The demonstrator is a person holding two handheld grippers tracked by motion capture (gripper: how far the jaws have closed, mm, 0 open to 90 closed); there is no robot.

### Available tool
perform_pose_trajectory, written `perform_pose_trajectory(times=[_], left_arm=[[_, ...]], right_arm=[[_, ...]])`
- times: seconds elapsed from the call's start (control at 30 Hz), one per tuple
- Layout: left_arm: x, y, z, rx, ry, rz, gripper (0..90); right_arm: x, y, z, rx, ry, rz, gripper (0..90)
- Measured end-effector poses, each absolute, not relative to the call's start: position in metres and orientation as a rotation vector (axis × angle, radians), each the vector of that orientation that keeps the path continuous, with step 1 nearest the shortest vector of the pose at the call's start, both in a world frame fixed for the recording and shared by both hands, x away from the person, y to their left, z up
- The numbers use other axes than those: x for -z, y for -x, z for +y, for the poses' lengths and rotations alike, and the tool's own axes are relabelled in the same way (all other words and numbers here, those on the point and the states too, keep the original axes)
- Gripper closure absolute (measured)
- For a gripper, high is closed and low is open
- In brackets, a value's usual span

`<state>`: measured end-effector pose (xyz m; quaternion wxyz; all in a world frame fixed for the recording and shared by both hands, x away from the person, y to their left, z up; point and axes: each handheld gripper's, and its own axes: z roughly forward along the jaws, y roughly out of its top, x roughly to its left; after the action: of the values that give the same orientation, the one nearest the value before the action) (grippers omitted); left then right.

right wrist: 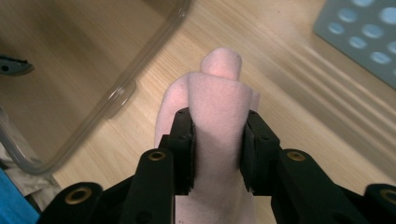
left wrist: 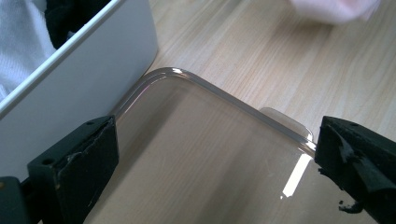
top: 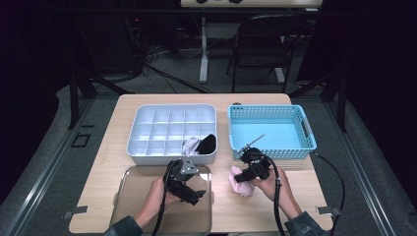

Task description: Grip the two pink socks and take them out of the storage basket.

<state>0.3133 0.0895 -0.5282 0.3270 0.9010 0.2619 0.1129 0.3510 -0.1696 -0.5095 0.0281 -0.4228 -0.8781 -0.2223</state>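
Note:
A rolled pink sock (top: 240, 184) (right wrist: 219, 93) lies on the wooden table, right of a clear plastic tray (top: 133, 201) (right wrist: 93, 70). My right gripper (top: 245, 178) (right wrist: 218, 122) is shut on the sock, its pads pressing both sides of the roll, just above the tabletop. Over the tray's far right corner (left wrist: 210, 88) my left gripper (top: 193, 195) (left wrist: 215, 154) stands open with nothing between its jaws. The pink sock (left wrist: 334, 9) shows blurred at the top right of the left gripper view.
A white divided box (top: 147, 128) (left wrist: 93, 79) sits behind the tray, with a white sock (top: 191, 145) (left wrist: 18, 42) and a black one (top: 207, 142) (left wrist: 70, 14) in its near right cells. A blue basket (top: 270, 132) (right wrist: 364, 32) stands at the back right. A folding chair (top: 260, 44) is beyond the table.

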Motion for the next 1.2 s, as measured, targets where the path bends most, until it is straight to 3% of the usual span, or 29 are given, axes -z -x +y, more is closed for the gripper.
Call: perform_pose_trajectory(times=[0.03,0.07,0.1,0.17,0.33,0.5,0.63,0.77,0.93,1.2], left_arm=[[0.528,-0.314,0.09,-0.302,-2.356,0.686,0.0],[0.529,-0.314,0.092,-0.302,-2.351,0.694,0.0],[0.53,-0.315,0.092,-0.29,-2.353,0.695,0.1],[0.53,-0.315,0.093,-0.296,-2.359,0.692,0.1],[0.531,-0.315,0.091,-0.281,-2.375,0.692,1.2],[0.532,-0.314,0.088,-0.281,-2.369,0.694,2.4],[0.531,-0.316,0.085,-0.255,-2.358,0.706,5.2],[0.53,-0.318,0.08,-0.216,-2.33,0.721,9.8],[0.531,-0.32,0.064,-0.159,-2.313,0.714,18.8],[0.542,-0.322,0.035,-0.089,-2.365,0.694,28.4]], right_arm=[[0.511,-0.351,-0.168,0.674,1.295,-2.715,67.5],[0.519,-0.352,-0.163,0.661,1.283,-2.719,59.3],[0.522,-0.35,-0.161,0.697,1.3,-2.692,58.0],[0.524,-0.351,-0.161,0.66,1.26,-2.732,47.3],[0.516,-0.346,-0.172,0.757,1.28,-2.725,43.7],[0.515,-0.341,-0.185,0.793,1.3,-2.725,44.4],[0.518,-0.338,-0.19,0.821,1.289,-2.701,49.8],[0.527,-0.336,-0.184,0.755,1.245,-2.728,51.7],[0.534,-0.333,-0.178,0.757,1.253,-2.725,64.8],[0.545,-0.331,-0.174,0.781,1.299,-2.697,67.5]])
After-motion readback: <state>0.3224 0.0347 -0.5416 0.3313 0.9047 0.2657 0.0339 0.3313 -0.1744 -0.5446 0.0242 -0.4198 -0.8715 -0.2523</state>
